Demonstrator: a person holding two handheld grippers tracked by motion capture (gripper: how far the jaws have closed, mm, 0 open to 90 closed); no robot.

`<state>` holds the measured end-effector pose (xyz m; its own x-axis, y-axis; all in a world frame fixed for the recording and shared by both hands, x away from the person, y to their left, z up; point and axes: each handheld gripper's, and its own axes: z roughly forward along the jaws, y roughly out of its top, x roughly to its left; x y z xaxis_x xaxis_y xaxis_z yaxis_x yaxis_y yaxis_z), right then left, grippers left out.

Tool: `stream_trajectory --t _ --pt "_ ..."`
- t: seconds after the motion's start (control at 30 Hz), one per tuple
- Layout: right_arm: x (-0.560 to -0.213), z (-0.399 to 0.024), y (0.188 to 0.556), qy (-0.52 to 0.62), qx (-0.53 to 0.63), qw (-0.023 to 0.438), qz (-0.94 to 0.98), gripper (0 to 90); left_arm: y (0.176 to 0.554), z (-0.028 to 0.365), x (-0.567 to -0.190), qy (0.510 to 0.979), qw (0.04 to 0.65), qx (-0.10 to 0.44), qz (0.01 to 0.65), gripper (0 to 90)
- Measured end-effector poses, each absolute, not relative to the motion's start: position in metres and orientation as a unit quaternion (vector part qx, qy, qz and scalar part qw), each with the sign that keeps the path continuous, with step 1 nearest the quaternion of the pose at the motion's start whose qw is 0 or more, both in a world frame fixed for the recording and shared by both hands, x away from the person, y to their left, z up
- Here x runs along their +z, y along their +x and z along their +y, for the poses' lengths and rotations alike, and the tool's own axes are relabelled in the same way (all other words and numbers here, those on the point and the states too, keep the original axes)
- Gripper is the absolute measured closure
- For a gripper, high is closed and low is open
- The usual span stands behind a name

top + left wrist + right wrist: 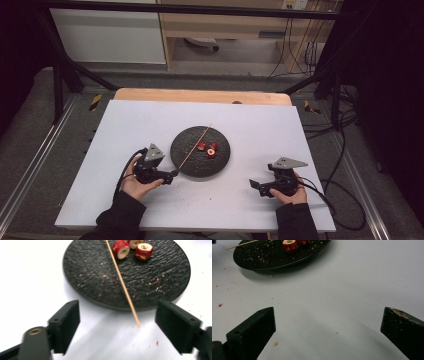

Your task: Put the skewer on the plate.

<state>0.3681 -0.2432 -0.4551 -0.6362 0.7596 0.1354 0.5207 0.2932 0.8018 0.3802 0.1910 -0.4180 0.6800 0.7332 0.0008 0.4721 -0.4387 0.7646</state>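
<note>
Centrally, skewer [122, 282] across black plate [87, 277]; red pieces [121, 249], perhaps fruit

No readable text, labels or numbers anywhere

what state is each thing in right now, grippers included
left gripper: jaws open, near end of the skewer lying between them, not gripped
right gripper: jaws open, nothing between them
skewer: lying across the plate, near end past the rim
plate: flat on the table, crumb-strewn
fruit pieces: cored, loose on the plate, off the skewer
</note>
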Motion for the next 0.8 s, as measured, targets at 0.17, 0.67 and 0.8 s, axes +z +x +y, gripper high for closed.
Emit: stream_trajectory --t 0.17,0.67,0.8 --pt "-0.455 -0.243 0.368 0.405 0.436 0.136 0.792 0.8 0.369 0.215 -0.418 0.829 0.388 0.169 0.365 7.8" --pt "-0.46 -0.24 0.368 0.407 0.423 0.127 0.799 0.8 0.351 0.271 -0.451 0.801 0.397 0.189 0.406 5.5" --pt "-0.459 -0.24 0.367 0.406 0.427 0.126 0.798 0.8 0.35 0.272 -0.451 0.803 0.398 0.187 0.401 5.5"
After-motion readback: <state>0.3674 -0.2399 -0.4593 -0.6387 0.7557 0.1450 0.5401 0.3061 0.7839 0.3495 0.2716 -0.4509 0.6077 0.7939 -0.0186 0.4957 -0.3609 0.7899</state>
